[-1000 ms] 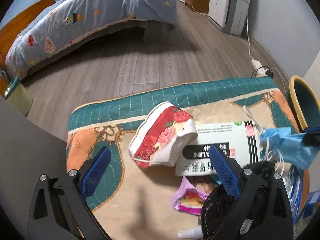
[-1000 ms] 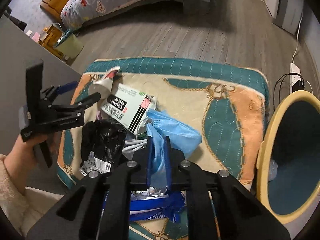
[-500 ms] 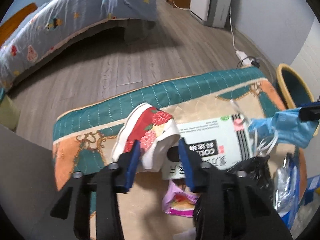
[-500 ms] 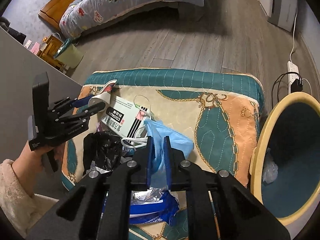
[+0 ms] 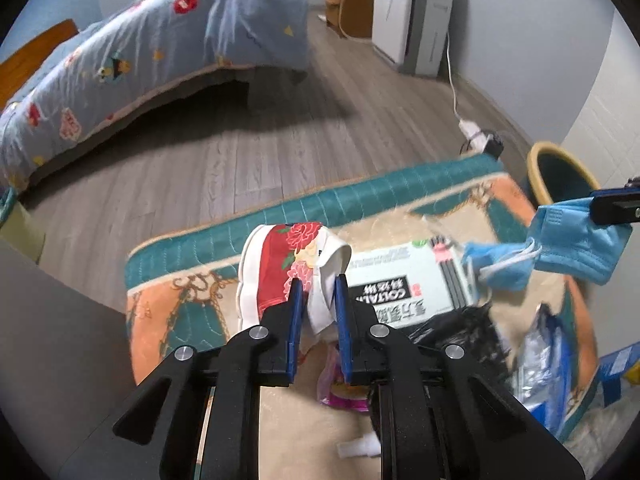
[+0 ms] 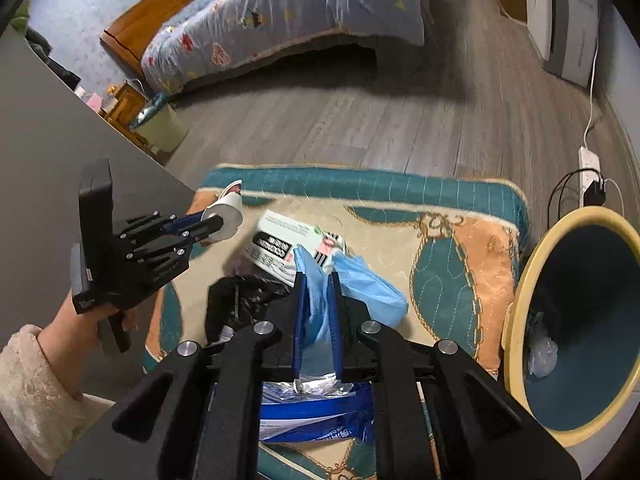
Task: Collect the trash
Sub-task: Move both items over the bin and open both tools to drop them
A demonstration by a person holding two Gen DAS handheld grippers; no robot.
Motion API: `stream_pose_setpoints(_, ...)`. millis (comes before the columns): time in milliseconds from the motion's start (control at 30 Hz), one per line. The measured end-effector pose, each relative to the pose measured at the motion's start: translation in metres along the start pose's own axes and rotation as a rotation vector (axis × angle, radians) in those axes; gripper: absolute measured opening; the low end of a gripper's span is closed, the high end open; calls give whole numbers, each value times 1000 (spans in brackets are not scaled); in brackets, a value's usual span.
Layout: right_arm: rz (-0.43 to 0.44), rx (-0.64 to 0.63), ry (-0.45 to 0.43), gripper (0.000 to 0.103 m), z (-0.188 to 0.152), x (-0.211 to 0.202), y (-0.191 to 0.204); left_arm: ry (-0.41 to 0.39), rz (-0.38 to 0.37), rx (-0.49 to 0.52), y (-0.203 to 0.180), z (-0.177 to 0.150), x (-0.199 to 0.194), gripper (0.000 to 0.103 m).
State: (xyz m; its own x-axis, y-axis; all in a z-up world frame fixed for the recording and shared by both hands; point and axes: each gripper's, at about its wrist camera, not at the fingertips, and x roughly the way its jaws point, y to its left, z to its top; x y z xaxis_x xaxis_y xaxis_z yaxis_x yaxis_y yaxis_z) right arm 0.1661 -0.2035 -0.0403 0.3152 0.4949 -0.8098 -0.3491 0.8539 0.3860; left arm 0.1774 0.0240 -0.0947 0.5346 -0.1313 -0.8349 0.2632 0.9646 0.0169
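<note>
A crushed paper cup, white with red flowers, hangs just above the patterned rug. My left gripper is closing, and its blue pads press on the cup's folded wall. From the right wrist view, that left gripper holds the cup at the rug's left edge. My right gripper is shut on a blue face mask, whose ear loops dangle from the mask in the left wrist view. The yellow-rimmed bin stands right of the rug.
On the rug lie a white printed box, a black bag, a pink wrapper and a blue-silver packet. A bed is across the wood floor. A power strip lies behind the bin. A grey panel stands at left.
My left jaws went from wide open to pinching the cup and raised it off the rug. My right gripper rose with the mask, clear of the trash heap.
</note>
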Motion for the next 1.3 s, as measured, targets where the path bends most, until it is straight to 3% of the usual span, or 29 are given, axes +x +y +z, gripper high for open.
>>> stream_pose_setpoints(200, -52, -24, -72, 10, -6, -31, 0, -93, -14, -27, -11, 8, -38, 17)
stream_pose_setpoints(367, -171, -43, -112, 10, -14, -48, -13, -131, -30, 16, -40, 14, -60, 17)
stream_pose_setpoints(500, -214, -13, -138, 10, -22, -61, -31, -156, -71, 42, -66, 19, -71, 17)
stream_pose_setpoints(867, -327, 58, -207, 10, -33, -94, -79, -190, -170, 147, -136, 32, -74, 17)
stream_pose_setpoints(1300, -422, 179, -245, 10, -46, -108, -142, -162, -233, 239, -193, 36, -55, 17)
